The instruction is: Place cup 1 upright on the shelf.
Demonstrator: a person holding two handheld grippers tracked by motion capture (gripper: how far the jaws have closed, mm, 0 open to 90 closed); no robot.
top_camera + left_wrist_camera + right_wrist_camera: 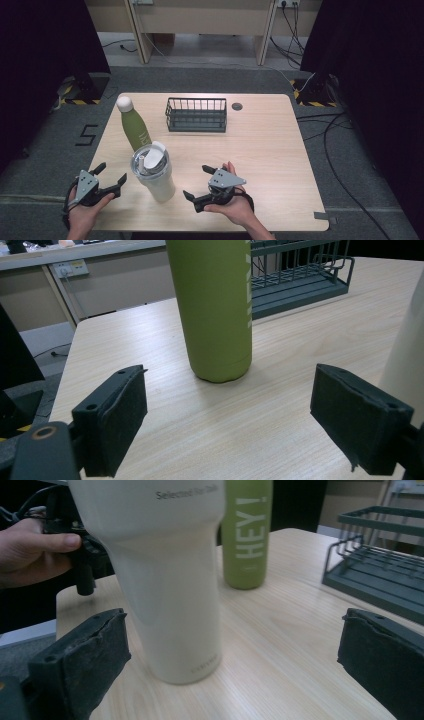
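A: The cream tumbler (155, 175) stands upright near the table's (260, 150) front edge, between the grippers; the green bottle (134, 127) is just behind it and the wire rack (196, 115) farther back.

B: And the claws?

A: The left gripper (111, 176) and right gripper (197, 182) are both spread wide, holding nothing.

B: Risk?

A: I'd judge the tumbler top-heavy; a one-sided nudge could tip it into the bottle.

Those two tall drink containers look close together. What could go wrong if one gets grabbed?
The tall cream tumbler stands right beside the slim green bottle, so lifting one might knock the other over. The tumbler's flip lid looks open, so tipping could spill any contents. Both the left hand-held gripper and right hand-held gripper are open, gripping nothing.
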